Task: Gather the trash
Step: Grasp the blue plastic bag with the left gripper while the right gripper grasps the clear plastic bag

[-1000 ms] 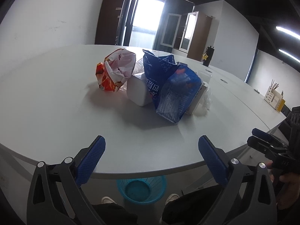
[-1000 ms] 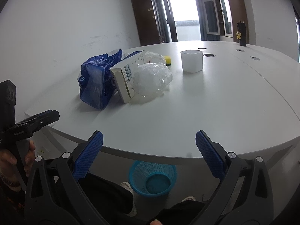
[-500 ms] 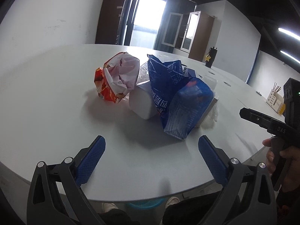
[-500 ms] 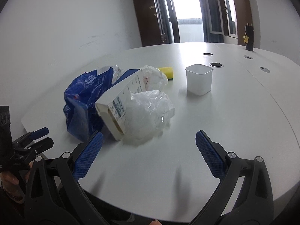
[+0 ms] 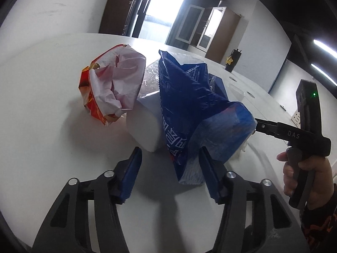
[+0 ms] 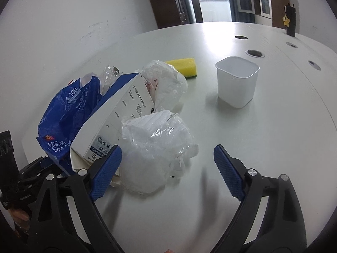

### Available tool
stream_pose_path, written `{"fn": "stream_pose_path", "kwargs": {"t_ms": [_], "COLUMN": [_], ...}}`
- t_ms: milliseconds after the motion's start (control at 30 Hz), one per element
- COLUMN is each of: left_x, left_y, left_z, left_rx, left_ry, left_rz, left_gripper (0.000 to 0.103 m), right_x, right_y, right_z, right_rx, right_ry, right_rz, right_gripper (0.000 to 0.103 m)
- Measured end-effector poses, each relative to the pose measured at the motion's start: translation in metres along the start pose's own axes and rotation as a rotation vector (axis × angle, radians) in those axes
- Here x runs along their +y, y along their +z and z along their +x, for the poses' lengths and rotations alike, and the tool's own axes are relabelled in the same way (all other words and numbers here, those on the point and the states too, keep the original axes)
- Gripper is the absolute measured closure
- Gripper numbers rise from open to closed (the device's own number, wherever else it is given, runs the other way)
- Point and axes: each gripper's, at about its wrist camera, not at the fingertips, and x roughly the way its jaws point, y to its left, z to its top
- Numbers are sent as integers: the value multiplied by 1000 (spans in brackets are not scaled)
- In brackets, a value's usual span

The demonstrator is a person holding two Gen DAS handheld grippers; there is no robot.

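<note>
White table [image 6: 273, 147] — one blue bag [image 5: 189, 109], one sponge [image 6: 184, 66], one cup [image 6: 237, 84]

Cup [image 6: 237, 84] right of sponge [image 6: 183, 66] (table [image 6: 273, 147]).

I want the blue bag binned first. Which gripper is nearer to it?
Left. The left gripper is closing around the blue bag; the right gripper straddles the clear plastic wrap beside it.

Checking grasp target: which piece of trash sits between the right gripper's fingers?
The crumpled clear plastic bag, nearest the right gripper, whose jaws are closing. The blue bag and white carton lie further left.
</note>
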Motion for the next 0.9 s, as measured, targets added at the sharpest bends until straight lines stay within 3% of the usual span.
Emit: {"fn": "stream_pose_path", "kwargs": {"t_ms": [167, 300, 400, 700, 900], "left_x": [-9, -19, -28, -45, -52], "left_y": [2, 2, 2, -9, -35], "left_z": [-1, -15, -29, -89, -131], "left_rx": [-10, -63, -111, -202, -217], "left_ry": [-27, -45, -45, -36, -20], "left_rz": [40, 76, 105, 154, 183], "left_gripper": [96, 97, 100, 100, 101], "right_x": [5, 8, 6, 17, 35], "right_y": [-2, -9, -12, -48, -86], "right_z": [6, -3, -18, -90, -126], "right_rx": [27, 3, -33, -160, -203], "right_ry": [26, 13, 6, -54, -33], "right_rz": [-6, -6, 6, -36, -69], "right_gripper": [48, 62, 67, 69, 69]}}
